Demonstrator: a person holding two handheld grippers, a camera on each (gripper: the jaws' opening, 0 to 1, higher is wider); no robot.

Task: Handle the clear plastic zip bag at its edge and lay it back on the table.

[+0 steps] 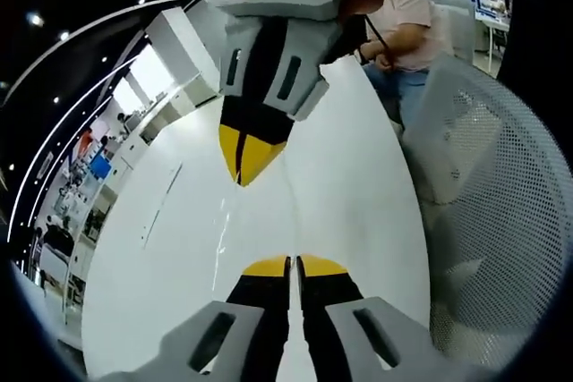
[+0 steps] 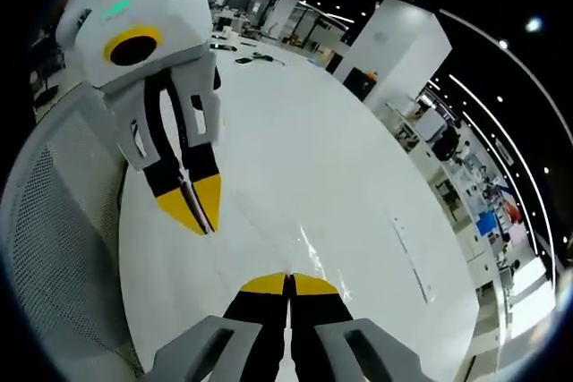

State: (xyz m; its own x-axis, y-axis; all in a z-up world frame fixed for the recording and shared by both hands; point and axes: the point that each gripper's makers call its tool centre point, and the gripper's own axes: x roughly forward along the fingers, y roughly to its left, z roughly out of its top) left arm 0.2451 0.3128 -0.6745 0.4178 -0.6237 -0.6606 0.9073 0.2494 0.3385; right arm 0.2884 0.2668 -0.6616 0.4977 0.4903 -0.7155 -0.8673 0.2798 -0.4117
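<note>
Apparently mid-hold: left gripper (image 1: pixel 293 264) and right gripper (image 2: pixel 287 284) both pinched tight on opposite edges of the clear plastic zip bag (image 1: pixel 260 212), faintly visible, stretched between them above the white table (image 1: pixel 179 248). Next: lower evenly, then release.

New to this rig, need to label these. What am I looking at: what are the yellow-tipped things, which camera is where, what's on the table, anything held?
There are two handheld grippers, each with a fisheye camera looking along its own two jaws.

In the left gripper view, the left gripper rises from the bottom with its jaws closed; the right gripper reaches in from above.

The right gripper view is the mirror case: the right gripper at the bottom, the left gripper coming in from the left.

Both pinch the clear plastic zip bag, a faint glossy film stretched between the tips over the white table.

A mesh chair stands beside the table and a seated person is behind.
</note>
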